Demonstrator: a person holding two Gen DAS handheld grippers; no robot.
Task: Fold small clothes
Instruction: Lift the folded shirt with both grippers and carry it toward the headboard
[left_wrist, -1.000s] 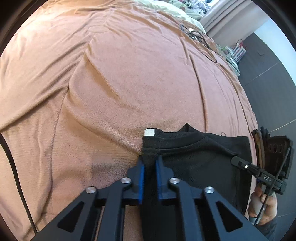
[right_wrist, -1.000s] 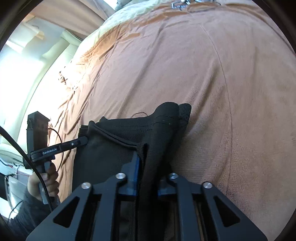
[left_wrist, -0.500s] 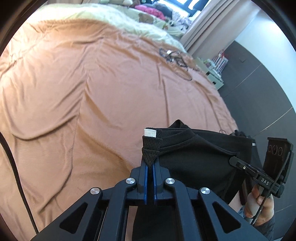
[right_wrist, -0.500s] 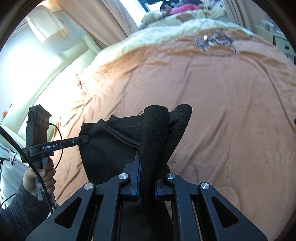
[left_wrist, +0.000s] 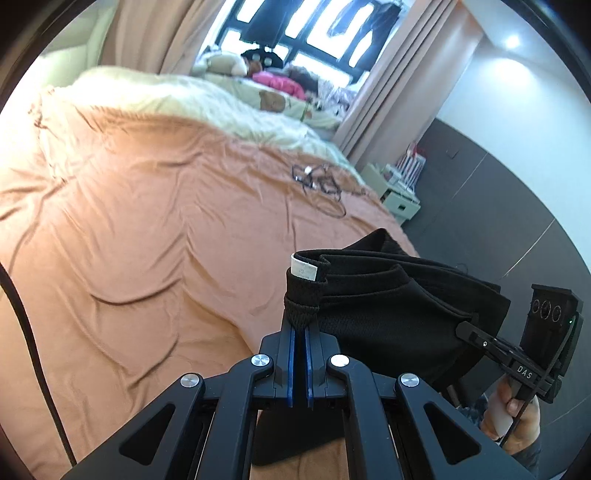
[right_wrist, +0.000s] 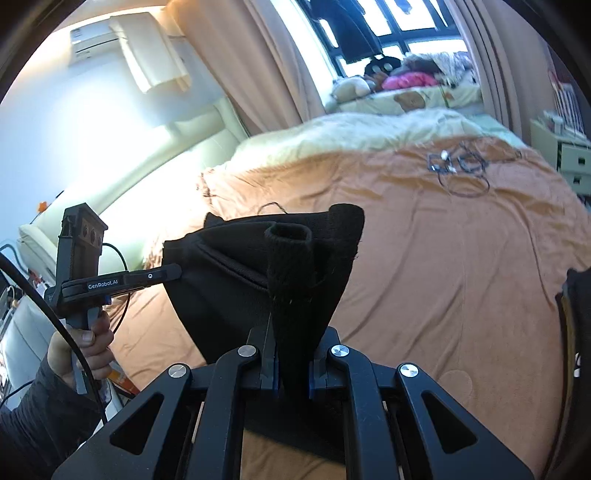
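Note:
A small black garment (left_wrist: 391, 306) with a white label hangs above the orange-brown blanket (left_wrist: 155, 236), stretched between both grippers. In the left wrist view my left gripper (left_wrist: 300, 323) is shut on the garment's bunched waistband corner just under the label. At the right of that view my right gripper (left_wrist: 474, 332) pinches the other corner. In the right wrist view the right gripper (right_wrist: 291, 332) is shut on a thick roll of the black garment (right_wrist: 221, 291), and the left gripper (right_wrist: 166, 275) grips the far corner at the left. The cloth sags between them.
The blanket (right_wrist: 443, 258) covers a wide bed. A tangle of cables (left_wrist: 317, 181) (right_wrist: 458, 166) lies far back on it, before a cream fur throw (left_wrist: 207, 103). A white drawer unit (right_wrist: 569, 162) stands at the bed's right. A hand (right_wrist: 81, 350) holds the left gripper.
Both grippers have risen and tipped up, lifting the black garment off the blanket. The window and curtains have come into view. Both grips have stayed shut.

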